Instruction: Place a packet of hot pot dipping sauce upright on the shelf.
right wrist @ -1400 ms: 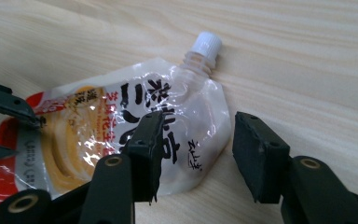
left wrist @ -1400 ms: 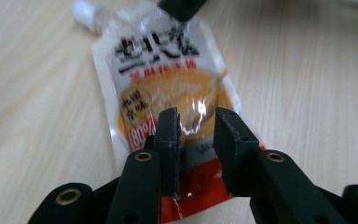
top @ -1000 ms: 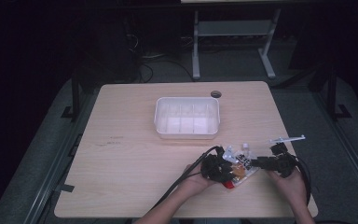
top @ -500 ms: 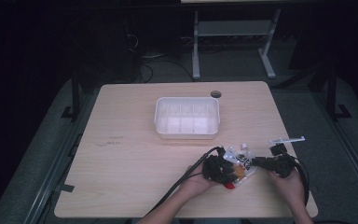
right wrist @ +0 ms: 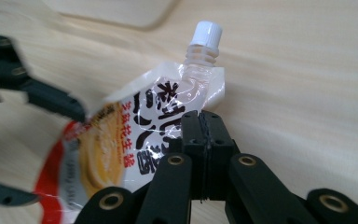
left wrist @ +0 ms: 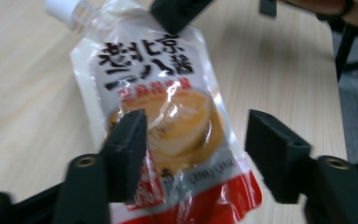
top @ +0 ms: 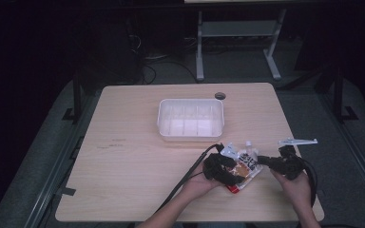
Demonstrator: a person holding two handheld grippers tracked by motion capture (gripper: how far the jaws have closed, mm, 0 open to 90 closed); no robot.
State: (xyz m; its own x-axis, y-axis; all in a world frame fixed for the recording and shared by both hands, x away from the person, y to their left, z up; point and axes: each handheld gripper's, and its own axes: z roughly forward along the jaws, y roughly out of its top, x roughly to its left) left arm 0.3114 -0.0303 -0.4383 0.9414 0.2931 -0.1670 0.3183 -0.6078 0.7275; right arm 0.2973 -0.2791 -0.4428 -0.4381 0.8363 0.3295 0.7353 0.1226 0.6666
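Glossy spouted pouch [left wrist: 168, 121]; white cap [right wrist: 206, 33]

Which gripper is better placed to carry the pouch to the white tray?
Probably the right gripper: its jaws are shut on the pouch near the cap. The left gripper stands open around the lower half, gripping nothing. The tray lies just beyond.

Surface [top: 133, 156] evenly lit from overhead, surroundings nearly black, specular glare on the pouch [left wrist: 168, 116] film, left tool [left wrist: 196, 154] view motion-blurred, near jaws soft-focused
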